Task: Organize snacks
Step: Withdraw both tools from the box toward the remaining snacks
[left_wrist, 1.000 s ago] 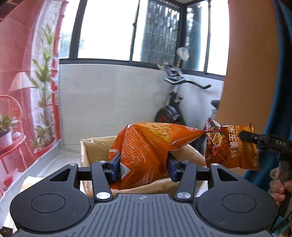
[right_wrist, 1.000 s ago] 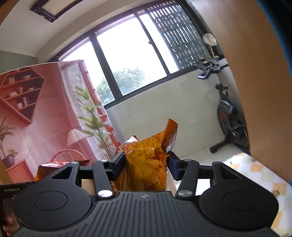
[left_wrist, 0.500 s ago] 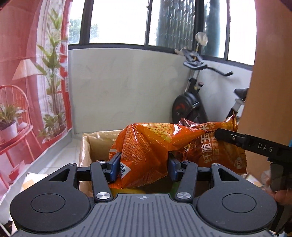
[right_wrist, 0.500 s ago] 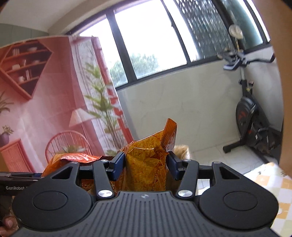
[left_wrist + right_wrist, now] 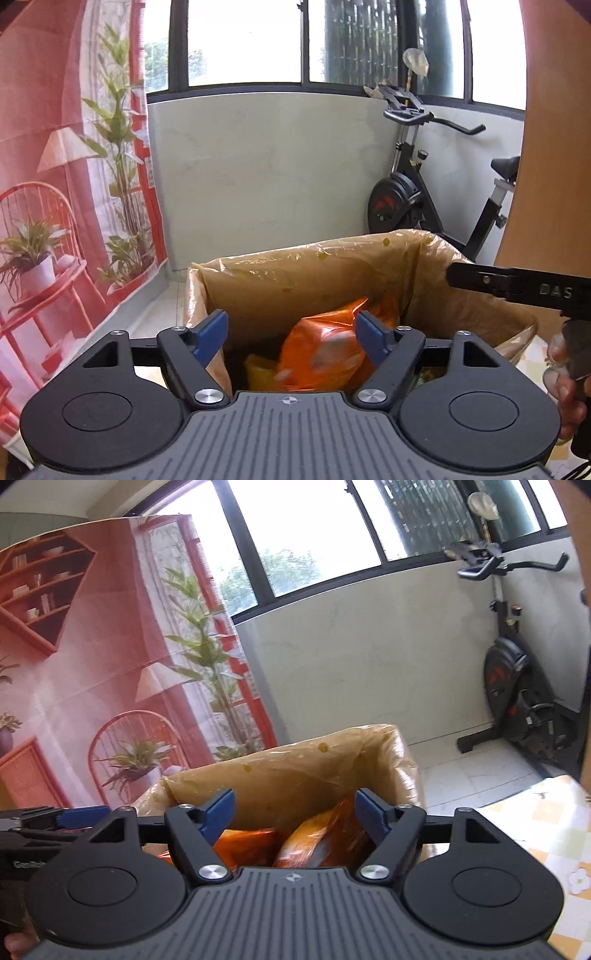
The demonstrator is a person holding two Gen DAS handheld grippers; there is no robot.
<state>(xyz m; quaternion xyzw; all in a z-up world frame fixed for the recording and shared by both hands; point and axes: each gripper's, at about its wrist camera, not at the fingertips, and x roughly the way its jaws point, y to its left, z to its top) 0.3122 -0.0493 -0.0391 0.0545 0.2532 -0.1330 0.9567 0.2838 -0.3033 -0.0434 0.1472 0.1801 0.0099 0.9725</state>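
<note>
Both claws were opening wide and held nothing. The left claw (image 5: 291, 334) and right claw (image 5: 293, 814) tipped down over the lined box (image 5: 295, 273). Orange snack bags (image 5: 321, 354) lay loose below them.

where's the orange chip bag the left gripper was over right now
In the left wrist view the orange chip bag lies inside the plastic-lined box, below the opening jaws of the left gripper, free of its pads, beside a yellow packet.

L black two-finger tool w/ blue pads (image 5: 291, 334) tilts down, jaws opening, pads touch nothing. R black two-finger tool w/ blue pads (image 5: 294, 812): same tilt, jaws opening, nothing gripped. R hand (image 5: 569, 376) wraps its handle.
</note>
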